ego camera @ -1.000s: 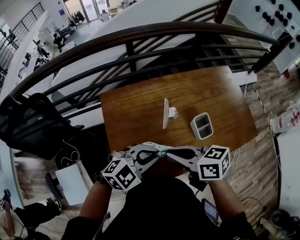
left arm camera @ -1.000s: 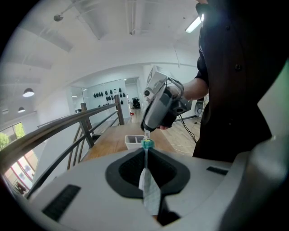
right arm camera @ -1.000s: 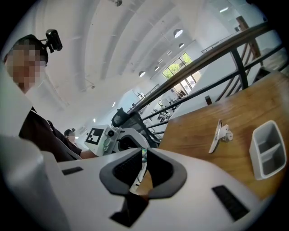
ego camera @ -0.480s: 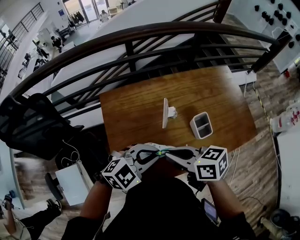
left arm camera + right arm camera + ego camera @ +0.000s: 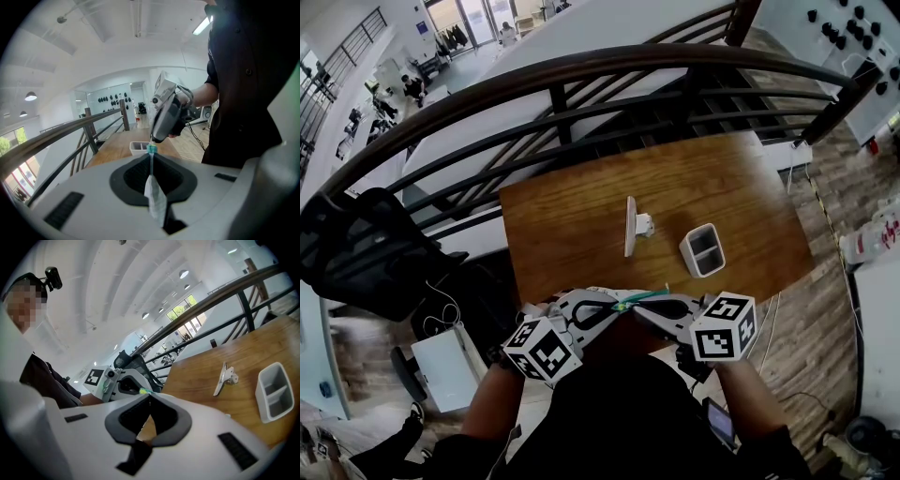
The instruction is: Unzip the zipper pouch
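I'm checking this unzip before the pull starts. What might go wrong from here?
1. The right hand-held gripper is closing its jaws on only the small teal zipper pull; it may slip off when pulled.
2. The left hand-held gripper pinches just a thin fold of the clear pouch, which might slide out.
3. Both meet at the table's near edge, so a dropped pouch may miss it.

Two tongs (image 5: 614, 307) (image 5: 636, 307), one pouch (image 5: 154, 197), one bin (image 5: 704, 250) (two compartments), one bracket (image 5: 633, 226).
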`<control>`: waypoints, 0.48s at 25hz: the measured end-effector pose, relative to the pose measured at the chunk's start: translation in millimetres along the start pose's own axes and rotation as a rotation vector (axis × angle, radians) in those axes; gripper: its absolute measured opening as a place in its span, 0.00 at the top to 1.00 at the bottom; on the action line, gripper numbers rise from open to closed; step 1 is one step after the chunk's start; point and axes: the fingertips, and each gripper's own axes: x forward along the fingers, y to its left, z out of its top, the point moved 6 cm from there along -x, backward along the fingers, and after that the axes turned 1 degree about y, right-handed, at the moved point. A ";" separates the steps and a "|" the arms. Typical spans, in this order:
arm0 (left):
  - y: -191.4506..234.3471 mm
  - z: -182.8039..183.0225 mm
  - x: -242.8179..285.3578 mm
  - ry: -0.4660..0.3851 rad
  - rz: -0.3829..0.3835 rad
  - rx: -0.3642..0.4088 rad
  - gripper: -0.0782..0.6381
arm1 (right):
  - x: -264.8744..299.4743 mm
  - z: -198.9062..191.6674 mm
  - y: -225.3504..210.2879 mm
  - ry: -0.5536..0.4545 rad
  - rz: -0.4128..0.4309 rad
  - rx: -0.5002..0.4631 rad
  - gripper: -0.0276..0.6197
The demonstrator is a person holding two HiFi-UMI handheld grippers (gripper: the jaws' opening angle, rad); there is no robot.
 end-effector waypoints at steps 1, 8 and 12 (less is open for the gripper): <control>-0.3 0.2 -0.2 0.003 0.002 0.006 0.86 | 0.0 -0.6 -0.6 0.000 0.001 0.004 0.96; -3.4 0.7 -2.1 0.013 0.013 0.036 0.86 | 0.3 -4.7 -2.1 -0.004 0.025 0.055 0.96; -5.7 0.6 -2.1 0.032 0.014 0.061 0.86 | 1.6 -6.4 -2.3 0.012 -0.002 0.038 0.96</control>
